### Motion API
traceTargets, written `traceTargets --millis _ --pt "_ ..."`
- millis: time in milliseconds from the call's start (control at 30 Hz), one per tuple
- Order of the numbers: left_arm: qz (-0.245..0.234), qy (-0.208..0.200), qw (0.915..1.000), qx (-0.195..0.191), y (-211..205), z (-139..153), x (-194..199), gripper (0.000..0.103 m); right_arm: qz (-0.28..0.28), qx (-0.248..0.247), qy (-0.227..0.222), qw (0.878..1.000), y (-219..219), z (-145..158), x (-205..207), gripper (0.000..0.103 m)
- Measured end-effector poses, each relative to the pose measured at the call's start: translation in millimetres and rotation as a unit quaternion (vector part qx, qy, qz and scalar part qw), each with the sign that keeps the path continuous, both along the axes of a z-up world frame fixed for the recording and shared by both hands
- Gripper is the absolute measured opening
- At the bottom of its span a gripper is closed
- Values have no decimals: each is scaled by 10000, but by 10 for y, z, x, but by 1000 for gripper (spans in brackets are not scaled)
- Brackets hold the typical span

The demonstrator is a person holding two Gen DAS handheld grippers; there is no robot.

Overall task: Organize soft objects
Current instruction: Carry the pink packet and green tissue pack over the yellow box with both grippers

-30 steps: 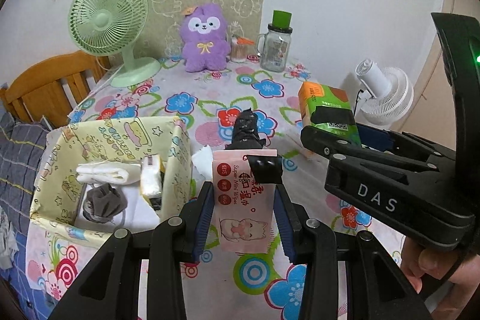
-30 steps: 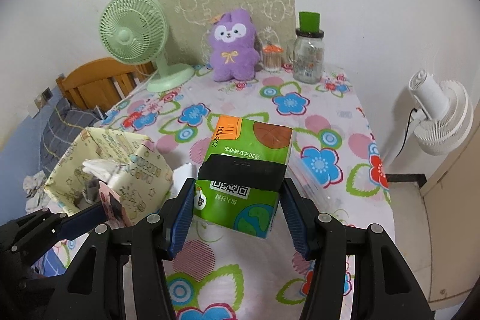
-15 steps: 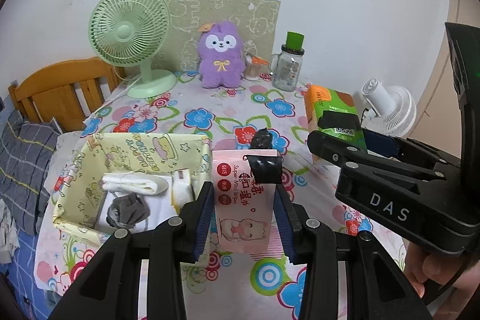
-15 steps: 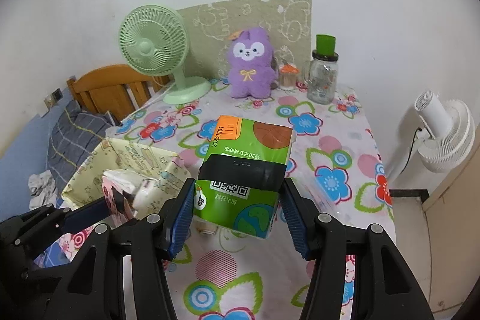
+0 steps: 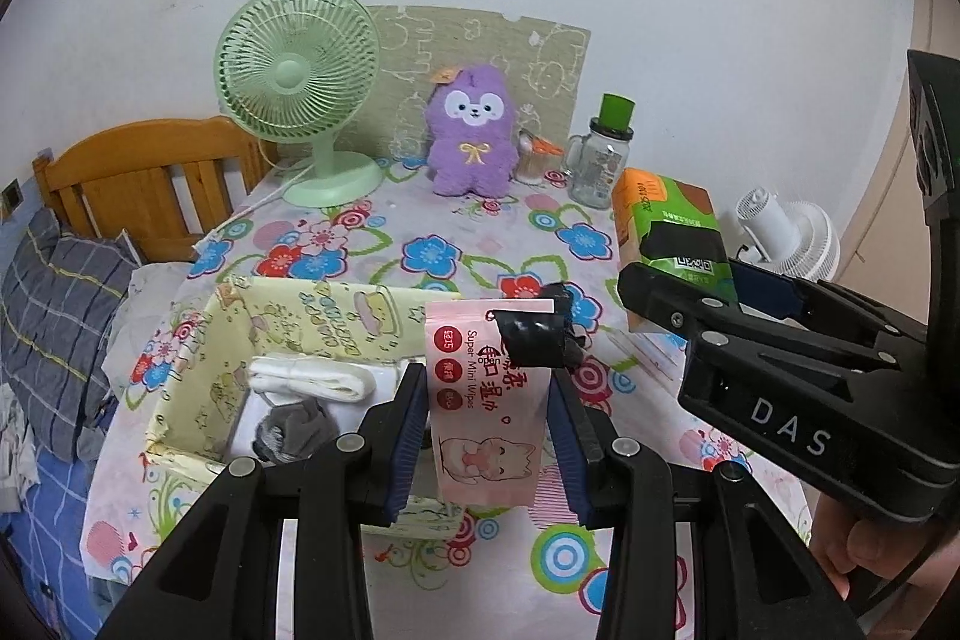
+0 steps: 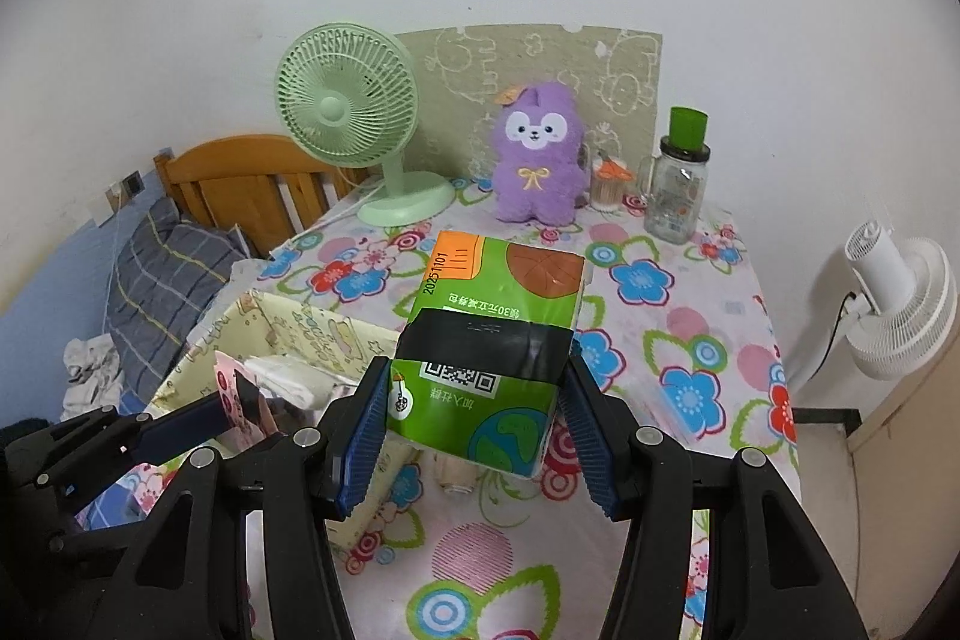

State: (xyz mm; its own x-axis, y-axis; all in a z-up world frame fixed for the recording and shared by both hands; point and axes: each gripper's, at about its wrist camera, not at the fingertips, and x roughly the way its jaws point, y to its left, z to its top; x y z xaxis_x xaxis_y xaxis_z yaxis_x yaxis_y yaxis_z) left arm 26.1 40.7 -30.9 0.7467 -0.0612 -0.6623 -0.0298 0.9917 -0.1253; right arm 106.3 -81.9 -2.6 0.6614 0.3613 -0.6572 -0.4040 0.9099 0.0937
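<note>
While both packs hang in the air above the flowered table [image 5: 456, 244], they look light and squashy, so a hold across the flat middle, as now, should suit them, and a harder squeeze would only crumple the wrapping. The left gripper [image 5: 487, 421] is clamped on the pink wipes pack [image 5: 480, 400], held upright just beside the near right corner of the yellow box [image 5: 198, 340]. The right gripper [image 6: 471, 421] is clamped on the green tissue pack [image 6: 492, 340], also to the right of the box. Both grippers tilt downward, side by side, facing the purple plush toy [image 6: 537, 160].
</note>
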Motion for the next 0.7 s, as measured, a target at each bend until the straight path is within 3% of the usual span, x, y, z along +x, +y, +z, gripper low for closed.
traceTargets --millis 700 --pt "567 -156 9982 -134 655 96 -40 41 655 -93 -126 9977 765 119 2 58"
